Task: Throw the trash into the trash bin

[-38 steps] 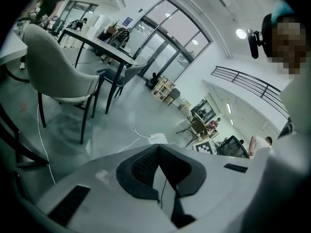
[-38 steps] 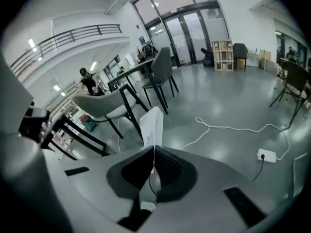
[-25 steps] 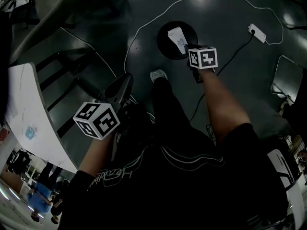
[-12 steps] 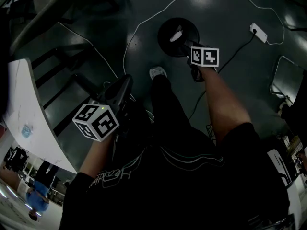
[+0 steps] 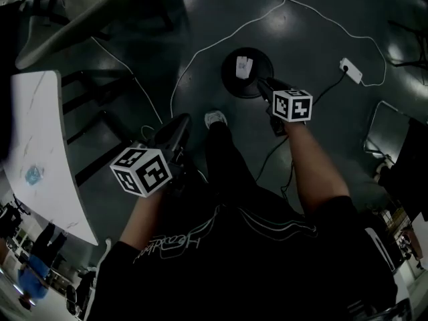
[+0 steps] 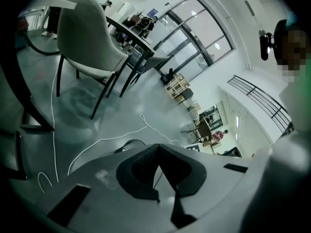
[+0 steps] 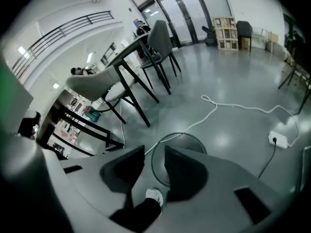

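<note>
The trash (image 5: pixel 244 66), a pale scrap, lies inside the round dark trash bin (image 5: pixel 229 82) on the floor, so the throw looks done. It is small and dim in the head view. It may be a folded paper or wrapper with its longer side pointing away from the person, but I cannot be sure.

The right gripper (image 5: pixel 262 83) hangs just over the near rim of the bin, tilted down toward it. The scrap lies ahead of and below its jaws, apart from them. In the right gripper view the jaws are released and closing with nothing between them; only the bin's rim and the person's white shoe (image 7: pixel 154 196) show through the gap.

The left gripper (image 5: pixel 179 122) is held low beside the person's leg, well away from the bin. Its jaws are clenched tip to tip on nothing, with only floor and a white cable (image 5: pixel 200 49) beyond them.

The right hand is clearly the nearer one, and the bin opening sits almost straight under its jaws. Nothing else in view reads as trash, so any coming move is probably just that hand drawing back from the bin, keeping clear of the rim.
</note>
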The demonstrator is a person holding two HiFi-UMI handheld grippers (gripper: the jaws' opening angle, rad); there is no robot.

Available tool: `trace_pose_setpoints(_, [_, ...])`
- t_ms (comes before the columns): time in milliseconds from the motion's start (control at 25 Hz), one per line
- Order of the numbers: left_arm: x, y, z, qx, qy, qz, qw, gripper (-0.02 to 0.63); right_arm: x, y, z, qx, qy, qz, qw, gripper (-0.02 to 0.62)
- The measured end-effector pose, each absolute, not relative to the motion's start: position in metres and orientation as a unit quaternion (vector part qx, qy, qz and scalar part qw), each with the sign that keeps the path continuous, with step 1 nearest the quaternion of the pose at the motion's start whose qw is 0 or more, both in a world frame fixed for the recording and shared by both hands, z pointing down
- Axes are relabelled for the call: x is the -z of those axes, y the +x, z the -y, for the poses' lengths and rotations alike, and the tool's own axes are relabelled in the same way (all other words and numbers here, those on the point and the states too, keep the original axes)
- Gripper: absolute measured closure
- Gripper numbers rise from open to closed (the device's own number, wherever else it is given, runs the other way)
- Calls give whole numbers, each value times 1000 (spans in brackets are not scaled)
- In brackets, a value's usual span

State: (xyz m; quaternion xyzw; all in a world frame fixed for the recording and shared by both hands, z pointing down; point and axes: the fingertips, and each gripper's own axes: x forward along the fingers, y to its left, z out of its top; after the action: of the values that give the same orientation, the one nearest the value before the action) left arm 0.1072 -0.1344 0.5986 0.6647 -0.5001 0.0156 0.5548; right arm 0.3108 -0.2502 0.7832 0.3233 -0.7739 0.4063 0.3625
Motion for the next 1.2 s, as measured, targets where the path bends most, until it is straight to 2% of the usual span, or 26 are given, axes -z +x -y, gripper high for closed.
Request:
trace_pose_setpoints(120, [-587,89,127,8,651,518,555,601,-726,286,260,-356,299,820,332,513])
trace_pose_setpoints(280, [-558,70,119,25,649,533,543,601,-640,243,262,-310,244,878,272,550])
trace_pose_setpoints(520, [-481,16,120,81,650,588,473,601,-509,158,269,-202,151,947,200,561])
trace_pose_setpoints(640, [-444,-10,103,79,658,614,428,601,-440,118,252,-127,110,971,170,561])
trace_pose_setpoints(800, [-398,-44,70,64,657,656,365,601,-364,55,210,-99,31,987,122,561])
trace_pose_setpoints(1000, [-339,-89,20,83,637,707,297,601,-308,-30,136,-65,-84,990,92,561])
trace_pose_setpoints(1200, [-311,-131,-53,89,620,735,259,601,-288,-93,56,-53,-164,981,93,561])
